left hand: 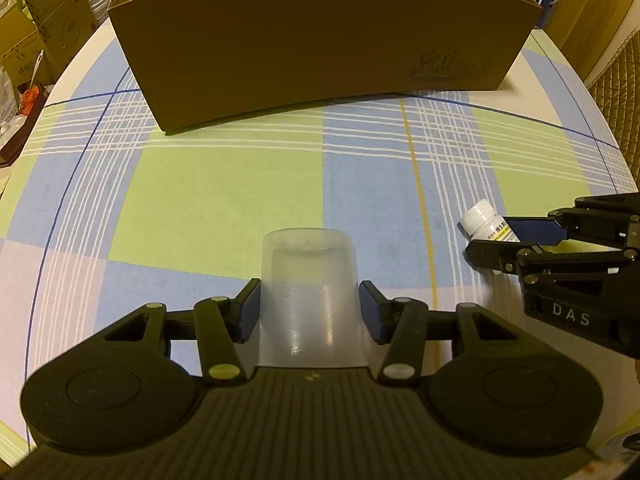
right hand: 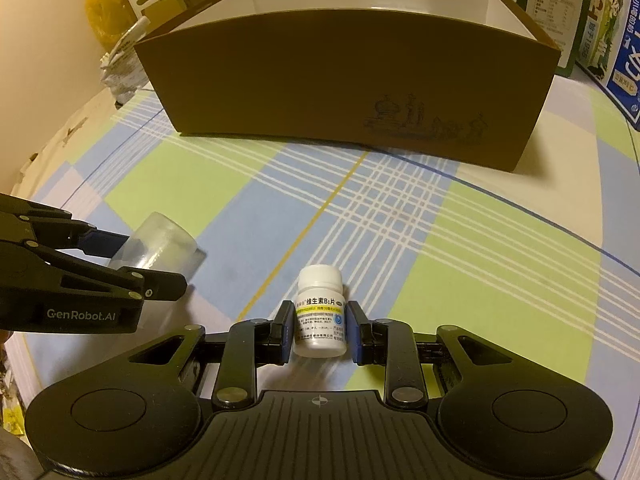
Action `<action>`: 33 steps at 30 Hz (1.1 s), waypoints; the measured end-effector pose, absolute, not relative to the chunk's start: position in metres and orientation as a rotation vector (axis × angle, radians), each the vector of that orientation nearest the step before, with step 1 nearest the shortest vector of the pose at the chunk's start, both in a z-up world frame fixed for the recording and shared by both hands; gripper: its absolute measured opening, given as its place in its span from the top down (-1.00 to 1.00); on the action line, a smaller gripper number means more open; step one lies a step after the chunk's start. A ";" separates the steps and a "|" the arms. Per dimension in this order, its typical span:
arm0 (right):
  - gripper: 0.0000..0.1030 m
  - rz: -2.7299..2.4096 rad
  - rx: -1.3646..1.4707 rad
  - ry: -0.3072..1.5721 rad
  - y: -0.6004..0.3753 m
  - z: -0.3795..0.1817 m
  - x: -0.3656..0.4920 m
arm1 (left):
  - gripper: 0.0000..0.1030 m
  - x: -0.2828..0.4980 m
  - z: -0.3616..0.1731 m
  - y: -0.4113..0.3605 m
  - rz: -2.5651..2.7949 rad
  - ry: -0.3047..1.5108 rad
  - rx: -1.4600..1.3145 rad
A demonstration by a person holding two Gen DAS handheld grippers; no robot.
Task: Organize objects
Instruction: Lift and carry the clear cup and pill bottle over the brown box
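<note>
My left gripper [left hand: 309, 308] pinches the clear plastic cup [left hand: 310, 292], right gripper [right hand: 319, 330] pinches the vitamin bottle [right hand: 320, 316], both low over the checked tablecloth [left hand: 224, 200]; rec. lift level, clear the brown cardboard box [right hand: 348, 92] front wall w/o squeezing harder.

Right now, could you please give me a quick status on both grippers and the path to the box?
Left gripper shut on clear cup. Right gripper shut on white pill bottle. Brown box open ahead, tablecloth between looks clear.
</note>
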State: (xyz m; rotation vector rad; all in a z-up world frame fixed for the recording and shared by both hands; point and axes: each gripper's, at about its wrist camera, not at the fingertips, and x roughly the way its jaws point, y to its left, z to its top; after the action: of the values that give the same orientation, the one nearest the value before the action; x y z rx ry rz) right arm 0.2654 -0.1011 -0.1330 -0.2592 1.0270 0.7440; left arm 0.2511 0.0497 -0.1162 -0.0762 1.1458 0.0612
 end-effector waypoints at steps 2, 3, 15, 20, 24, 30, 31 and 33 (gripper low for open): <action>0.52 0.744 -0.259 1.027 -0.101 -0.133 0.266 | 0.09 0.251 -0.117 0.049 0.059 1.145 -0.076; 0.52 0.744 -0.259 1.027 -0.101 -0.133 0.266 | 0.09 0.251 -0.117 0.050 0.059 1.145 -0.076; 0.53 0.755 -0.219 1.004 -0.102 -0.118 0.271 | 0.09 0.253 -0.103 0.050 0.050 1.103 -0.081; 0.53 0.766 -0.194 0.967 -0.102 -0.103 0.275 | 0.09 0.256 -0.093 0.050 0.044 1.075 -0.083; 0.53 0.777 -0.180 0.944 -0.100 -0.093 0.278 | 0.09 0.259 -0.084 0.049 0.040 1.055 -0.087; 0.52 0.798 -0.160 0.914 -0.097 -0.077 0.283 | 0.09 0.264 -0.067 0.052 0.037 1.014 -0.093; 0.53 0.800 -0.156 0.909 -0.097 -0.074 0.283 | 0.09 0.265 -0.064 0.053 0.036 1.005 -0.093; 0.53 0.806 -0.150 0.898 -0.094 -0.068 0.286 | 0.09 0.267 -0.058 0.055 0.037 0.988 -0.092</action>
State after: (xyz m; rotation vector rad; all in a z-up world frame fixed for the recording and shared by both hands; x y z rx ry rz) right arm 0.2855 -0.0945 -0.0684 -0.1497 0.8978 0.8065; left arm 0.2669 0.0547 -0.0575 -0.0923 0.9875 0.0366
